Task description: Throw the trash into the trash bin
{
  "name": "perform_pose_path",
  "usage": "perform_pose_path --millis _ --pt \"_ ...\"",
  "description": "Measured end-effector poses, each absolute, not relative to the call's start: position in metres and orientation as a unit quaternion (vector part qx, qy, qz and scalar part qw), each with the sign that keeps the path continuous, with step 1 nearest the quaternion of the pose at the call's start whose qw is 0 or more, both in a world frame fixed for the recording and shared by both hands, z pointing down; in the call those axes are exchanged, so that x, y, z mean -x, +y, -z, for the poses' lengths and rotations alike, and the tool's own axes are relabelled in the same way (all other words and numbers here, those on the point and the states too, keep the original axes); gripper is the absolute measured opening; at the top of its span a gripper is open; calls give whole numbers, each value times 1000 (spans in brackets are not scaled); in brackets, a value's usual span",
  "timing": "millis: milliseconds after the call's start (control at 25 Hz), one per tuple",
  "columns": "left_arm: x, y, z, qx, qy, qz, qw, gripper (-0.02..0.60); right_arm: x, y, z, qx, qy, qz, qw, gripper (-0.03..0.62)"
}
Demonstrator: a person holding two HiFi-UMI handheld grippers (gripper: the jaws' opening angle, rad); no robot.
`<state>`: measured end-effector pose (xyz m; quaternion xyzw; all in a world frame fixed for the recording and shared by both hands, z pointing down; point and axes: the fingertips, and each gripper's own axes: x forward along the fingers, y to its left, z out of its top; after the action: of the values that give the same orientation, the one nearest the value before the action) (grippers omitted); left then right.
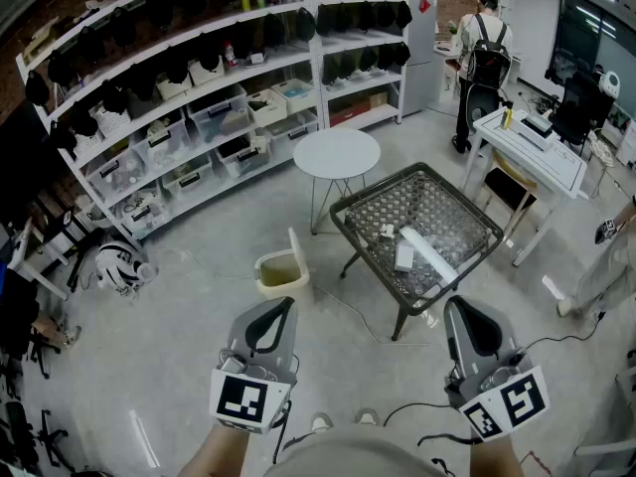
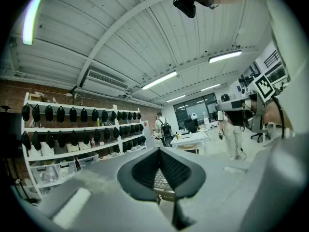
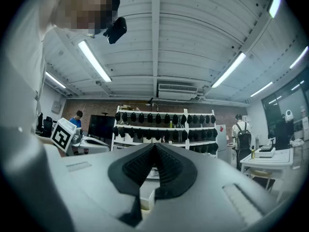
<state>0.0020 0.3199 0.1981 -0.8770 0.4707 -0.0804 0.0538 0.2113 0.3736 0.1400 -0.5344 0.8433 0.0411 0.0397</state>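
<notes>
A cream trash bin (image 1: 281,271) with an upright lid stands on the floor ahead of me. To its right is a wire-mesh table (image 1: 365,199). On that table lie a long white roll (image 1: 428,252), a small white box (image 1: 404,257) and a small scrap (image 1: 386,232). My left gripper (image 1: 286,306) is held low at the front, just short of the bin, shut and empty. My right gripper (image 1: 453,306) hovers near the mesh table's near corner, also shut with nothing in it. In the gripper views both pairs of ribbed pads meet, on the left gripper (image 2: 159,151) and the right gripper (image 3: 154,146).
A round white table (image 1: 336,154) stands behind the mesh table. Long shelves (image 1: 199,117) with bins and dark helmets line the back wall. At the right are a white desk (image 1: 532,147) and a person with a backpack (image 1: 484,58). Cables run across the floor (image 1: 338,301).
</notes>
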Motion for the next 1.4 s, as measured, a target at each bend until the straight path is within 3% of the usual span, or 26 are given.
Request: perform_pose_path --millis 160,880,920,960,1000,1400 --pt "-4 319 -200 877 465 91 75 3 -219 372 -141 537 841 -31 52 3" --pt "-34 315 -201 864 492 87 54 2 -259 363 -141 538 839 -33 69 5" --pt "-36 316 -202 863 495 87 53 2 -263 363 -140 539 839 -35 73 16" --pt "-38 317 -202 862 496 88 56 3 -266 363 -139 538 839 -37 76 169" --pt "-40 319 -204 860 497 91 64 2 -270 364 -138 537 839 -41 79 250" --pt "-47 319 -203 849 513 101 76 2 -290 362 -147 529 844 -37 78 259"
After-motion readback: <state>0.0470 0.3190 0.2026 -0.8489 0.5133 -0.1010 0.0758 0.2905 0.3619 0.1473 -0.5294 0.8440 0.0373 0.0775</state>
